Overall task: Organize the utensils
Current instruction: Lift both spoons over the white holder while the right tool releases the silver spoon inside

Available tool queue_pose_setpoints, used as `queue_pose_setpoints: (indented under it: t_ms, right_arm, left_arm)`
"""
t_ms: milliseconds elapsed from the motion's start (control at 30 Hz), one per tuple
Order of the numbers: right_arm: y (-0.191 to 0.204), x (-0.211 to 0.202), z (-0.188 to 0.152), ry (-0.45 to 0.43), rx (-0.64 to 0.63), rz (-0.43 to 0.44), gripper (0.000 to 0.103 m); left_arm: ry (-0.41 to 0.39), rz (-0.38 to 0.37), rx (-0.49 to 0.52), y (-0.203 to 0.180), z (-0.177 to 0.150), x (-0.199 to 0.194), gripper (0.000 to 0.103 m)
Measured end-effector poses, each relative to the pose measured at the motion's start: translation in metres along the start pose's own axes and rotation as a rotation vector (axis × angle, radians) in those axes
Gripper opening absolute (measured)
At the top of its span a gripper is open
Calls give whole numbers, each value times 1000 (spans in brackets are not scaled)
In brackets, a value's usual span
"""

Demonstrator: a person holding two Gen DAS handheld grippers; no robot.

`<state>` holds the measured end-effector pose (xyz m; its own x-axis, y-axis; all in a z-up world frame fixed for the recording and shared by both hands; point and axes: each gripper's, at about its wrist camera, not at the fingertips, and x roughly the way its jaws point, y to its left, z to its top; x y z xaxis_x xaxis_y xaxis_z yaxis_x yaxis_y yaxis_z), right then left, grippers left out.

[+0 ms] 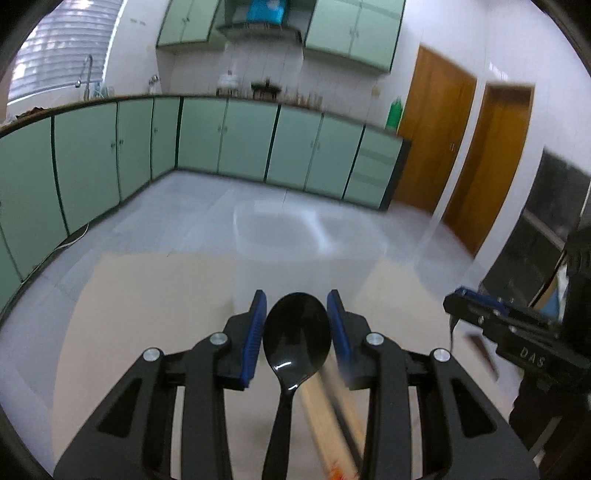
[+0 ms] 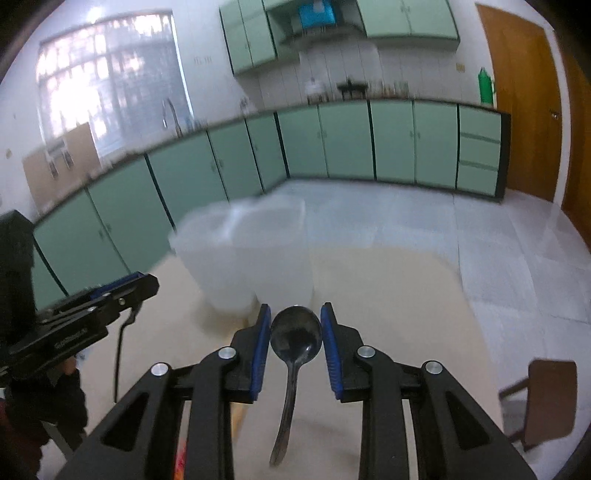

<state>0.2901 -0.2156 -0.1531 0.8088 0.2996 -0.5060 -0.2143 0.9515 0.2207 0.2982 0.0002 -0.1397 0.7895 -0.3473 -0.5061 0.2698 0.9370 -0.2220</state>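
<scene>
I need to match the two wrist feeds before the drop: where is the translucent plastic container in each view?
Left wrist: the translucent container sits centre frame, just beyond the left gripper, which is shut on a black spoon.
Right wrist: it is left of centre, ahead-left of the right gripper shut on a dark spoon.
Shared landmark: the green bottle at the counter's end by the wooden door.

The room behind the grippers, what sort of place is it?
Most likely a home kitchen: green base cabinets under a long counter, a sink faucet by the window, and matching wall cabinets.
</scene>
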Motion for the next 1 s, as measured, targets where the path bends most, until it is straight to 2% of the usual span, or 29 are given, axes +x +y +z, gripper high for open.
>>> queue_pose_setpoints:
  t_ms: [233, 367, 400, 600, 767, 1000]
  right_arm:
    - [3, 0, 78, -121, -25, 2, 27]
    - [-4, 27, 117, -135, -6, -27, 27]
    - [-6, 37, 125, -132, 5, -36, 27]
    - [-9, 76, 141, -122, 21, -92, 27]
    - [1, 88, 143, -130, 7, -97, 27]
    - [1, 82, 149, -176, 20, -77, 27]
  left_arm:
    - [-150, -26, -29, -14, 74, 9, 33]
    - [-191, -31, -50, -17, 102, 27, 33]
    - [-197, -56, -68, -15, 109, 35, 33]
    - [-190, -167, -172, 4, 119, 67, 33]
    - [-209, -173, -211, 18, 120, 82, 33]
    - [-221, -152, -194, 26, 110, 80, 33]
